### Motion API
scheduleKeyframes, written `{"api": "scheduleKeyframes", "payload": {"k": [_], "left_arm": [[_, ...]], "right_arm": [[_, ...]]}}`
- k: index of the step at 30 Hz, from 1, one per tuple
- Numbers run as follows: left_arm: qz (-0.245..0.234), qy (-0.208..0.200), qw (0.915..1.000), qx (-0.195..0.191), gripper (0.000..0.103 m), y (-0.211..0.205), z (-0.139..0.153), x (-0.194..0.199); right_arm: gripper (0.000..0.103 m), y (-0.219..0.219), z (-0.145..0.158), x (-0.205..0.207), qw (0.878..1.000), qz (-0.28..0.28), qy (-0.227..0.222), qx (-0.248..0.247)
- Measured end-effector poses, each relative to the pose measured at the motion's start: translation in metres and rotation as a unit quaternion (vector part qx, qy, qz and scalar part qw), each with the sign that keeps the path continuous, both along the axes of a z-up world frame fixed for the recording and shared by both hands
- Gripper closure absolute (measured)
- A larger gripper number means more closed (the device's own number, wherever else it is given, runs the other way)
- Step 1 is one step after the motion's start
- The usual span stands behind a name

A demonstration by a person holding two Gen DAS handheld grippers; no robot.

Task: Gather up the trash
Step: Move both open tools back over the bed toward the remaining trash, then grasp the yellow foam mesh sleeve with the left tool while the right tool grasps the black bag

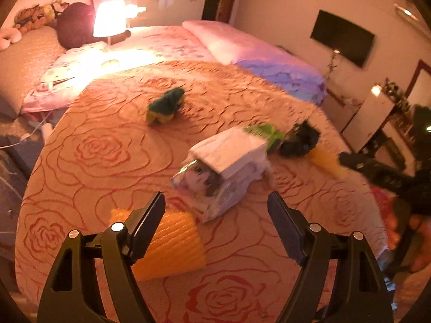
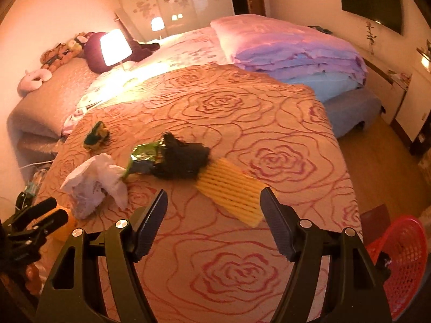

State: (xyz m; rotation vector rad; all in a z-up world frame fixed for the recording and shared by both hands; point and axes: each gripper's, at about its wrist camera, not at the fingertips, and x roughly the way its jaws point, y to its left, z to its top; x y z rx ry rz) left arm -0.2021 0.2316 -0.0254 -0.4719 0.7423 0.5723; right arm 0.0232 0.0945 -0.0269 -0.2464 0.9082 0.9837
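- Left wrist view: the left gripper (image 1: pixel 216 204) is hovering over the bed (image 1: pixel 94 145), its fingers (image 1: pixel 150 215) standing wide apart and gripping nothing.
- An orange ribbed sheet (image 1: pixel 172 245) is lying on the rose-patterned cover just behind the left-hand finger.
- A white plastic bag (image 1: pixel 226 156) is sitting a little farther on, beyond the gap between the fingers, with printed packaging showing at its mouth.
- A green foil wrapper (image 1: pixel 265 132) and a black crumpled lump (image 1: pixel 299 140) are lying just behind the bag, blurred, so the lump is possibly a bag.
- A green and yellow wrapper (image 1: pixel 165 106) is lying alone, farther up the cover.
- Right wrist view: the right gripper (image 2: pixel 212 207) is hanging over the same cover, fingers (image 2: pixel 152 215) spread and holding nothing.
- A yellow ribbed sheet (image 2: pixel 231 191) is lying just past the fingertips, touching the black lump.
- A red mesh basket (image 2: pixel 398 253) is sitting off the bed's right edge.
- A lit lamp (image 2: pixel 115 47) is glowing at the far end.
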Motion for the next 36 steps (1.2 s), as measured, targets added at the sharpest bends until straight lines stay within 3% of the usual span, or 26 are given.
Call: {"api": "scheduleKeyframes", "payload": {"k": [5, 13, 17, 23, 33, 36], "left_arm": [[0.001, 0.004, 0.9998, 0.021, 0.028, -0.002, 0.006, -0.003], [0.052, 0.068, 0.9962, 0.018, 0.028, 0.014, -0.028, -0.016], [0.047, 0.075, 0.9954, 0.036, 0.029, 0.014, -0.03, -0.017], [0.043, 0.085, 0.9934, 0.064, 0.054, 0.013, -0.032, -0.02], [0.032, 0.076, 0.9949, 0.059, 0.074, 0.019, -0.03, -0.018], [0.034, 0.071, 0.9956, 0.051, 0.077, 0.023, -0.028, -0.021]], "right_arm": [[0.034, 0.007, 0.0, -0.002, 1.0, 0.006, -0.002, -0.002], [0.034, 0.017, -0.003, -0.001, 1.0, 0.014, -0.004, -0.006], [0.034, 0.023, -0.004, -0.002, 1.0, 0.019, -0.006, -0.008], [0.034, 0.032, -0.004, -0.002, 1.0, 0.021, -0.016, -0.011], [0.034, 0.06, -0.004, -0.002, 0.998, 0.041, -0.047, -0.011], [0.04, 0.07, -0.011, 0.002, 0.998, 0.047, -0.039, -0.019]]}}
